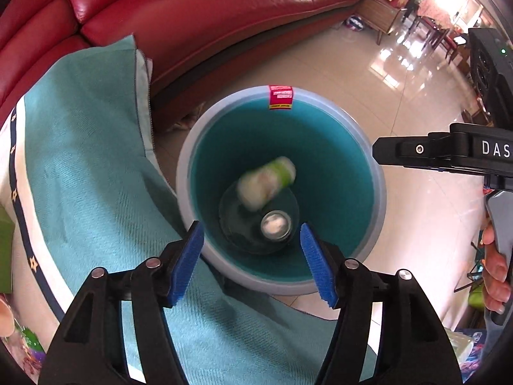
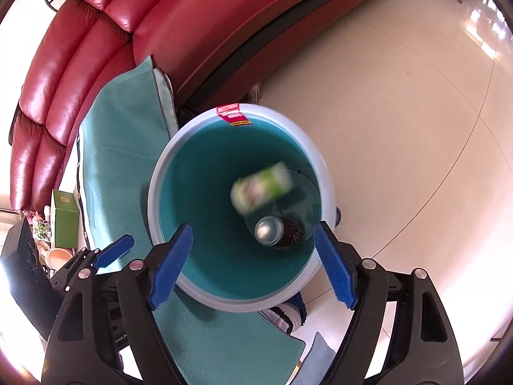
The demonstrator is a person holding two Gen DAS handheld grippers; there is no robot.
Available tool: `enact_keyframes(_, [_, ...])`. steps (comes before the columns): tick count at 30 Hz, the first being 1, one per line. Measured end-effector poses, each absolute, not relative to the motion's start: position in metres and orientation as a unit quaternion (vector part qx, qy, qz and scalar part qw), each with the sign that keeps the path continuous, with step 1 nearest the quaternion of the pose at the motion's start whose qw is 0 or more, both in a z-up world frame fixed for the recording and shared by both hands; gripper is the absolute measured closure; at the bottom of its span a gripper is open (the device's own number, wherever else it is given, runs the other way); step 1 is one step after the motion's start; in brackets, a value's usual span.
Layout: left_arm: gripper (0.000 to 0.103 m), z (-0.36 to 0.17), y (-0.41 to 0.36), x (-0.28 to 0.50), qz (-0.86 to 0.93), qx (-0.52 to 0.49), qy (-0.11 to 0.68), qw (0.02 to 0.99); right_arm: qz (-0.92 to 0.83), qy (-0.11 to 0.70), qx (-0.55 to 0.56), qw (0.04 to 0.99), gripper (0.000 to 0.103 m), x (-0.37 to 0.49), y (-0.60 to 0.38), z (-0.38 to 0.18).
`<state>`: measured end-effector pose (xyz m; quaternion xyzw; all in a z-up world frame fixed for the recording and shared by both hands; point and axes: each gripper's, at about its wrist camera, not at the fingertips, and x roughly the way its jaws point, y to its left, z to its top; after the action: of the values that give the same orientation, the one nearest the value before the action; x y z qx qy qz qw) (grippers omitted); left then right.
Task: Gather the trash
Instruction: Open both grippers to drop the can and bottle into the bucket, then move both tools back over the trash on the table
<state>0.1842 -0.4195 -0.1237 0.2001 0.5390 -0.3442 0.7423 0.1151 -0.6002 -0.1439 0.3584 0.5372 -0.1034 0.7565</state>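
The left gripper (image 1: 251,261) is hanging over the near rim of the teal bin (image 1: 189,173), its jaws standing wide with nothing between them. The right gripper (image 2: 253,266) is likewise gaping empty above the same bin (image 2: 166,163). Inside, a blurred green-and-white can (image 1: 266,181) is lying tilted above the bin's floor, and a second can (image 1: 275,224) is resting end-up at the bottom. A teal cloth (image 1: 89,147) is lying against the bin's left side, before a red sofa (image 1: 198,19).
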Motion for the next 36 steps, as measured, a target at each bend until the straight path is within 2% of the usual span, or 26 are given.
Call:
enact_keyframes(7, [0.025,-0.114,-0.405,0.179,-0.341,0.191,0.530,0.753,-0.104,0.542,0.348,0.758,0.025,0.115,-0.588,-0.136])
enact_keyframes(9, [0.019,-0.111,-0.400,0.179,-0.339,0.185,0.526,0.757,-0.102,0.543,0.342,0.760,0.021,0.115,-0.582,-0.132])
enact_keyframes(17, [0.011,-0.091,-0.367,0.173,-0.332,0.165,0.517,0.772,-0.096,0.549,0.322,0.765,0.019,0.115,-0.554,-0.116])
enact_keyframes(26, [0.009,-0.058,-0.289,0.155,-0.310,0.122,0.503,0.798,-0.065,0.557,0.288,0.776,0.017,0.118,-0.492,-0.090])
enact_keyframes(36, [0.008,-0.028,-0.154,0.142,-0.241,0.067,0.492,0.834,0.007,0.580,0.210,0.787,0.017,0.147,-0.375,-0.066])
